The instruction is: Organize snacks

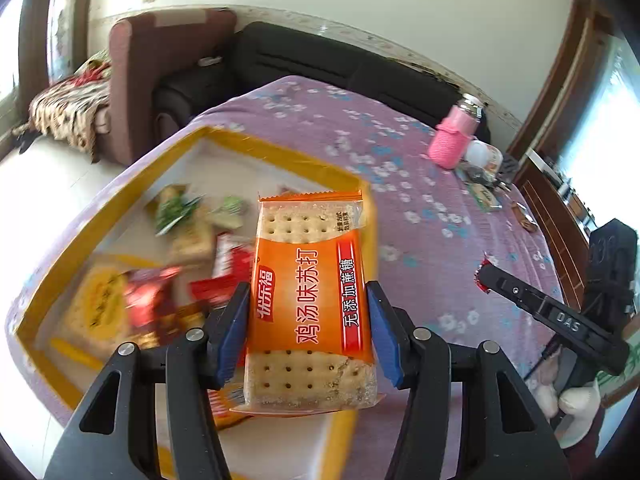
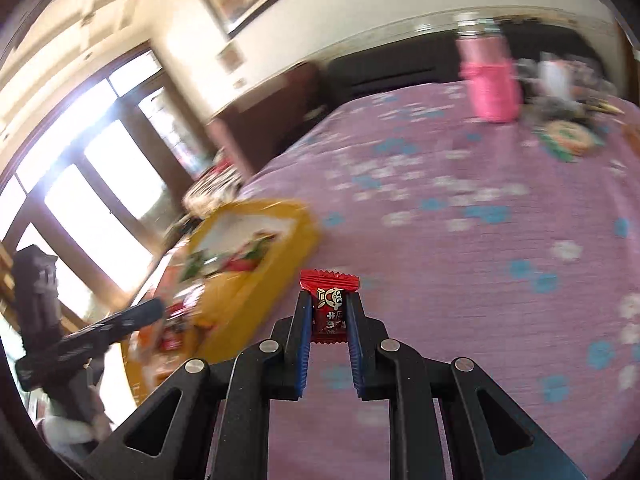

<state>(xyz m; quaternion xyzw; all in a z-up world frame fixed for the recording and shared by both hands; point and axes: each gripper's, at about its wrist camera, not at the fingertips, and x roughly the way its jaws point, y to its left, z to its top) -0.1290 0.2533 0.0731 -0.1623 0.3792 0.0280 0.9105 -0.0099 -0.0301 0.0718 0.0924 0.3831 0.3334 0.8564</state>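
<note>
My left hand-held gripper [image 1: 308,332] is clamped on an orange cracker packet [image 1: 310,300], blue pads pressing its two long sides; the packet hangs above the near right part of the yellow-rimmed tray [image 1: 280,152]. My right hand-held gripper [image 2: 328,316] pinches a small red candy [image 2: 329,308] between its fingers, held clear above the purple flowered cloth [image 2: 480,240], with the tray [image 2: 296,236] ahead and to its left.

I judge the step in hand to be carrying both snacks to the tray. The next move calls for lowering the packet onto a bare part of the tray floor before I release, then bringing the candy leftward over the rim.

Beyond the left gripper, the tray holds several wrapped snacks [image 1: 192,264]: green, red and yellow packets, blurred. Farther off, ahead and to the right, stands a pink-sleeved bottle [image 1: 452,140].
</note>
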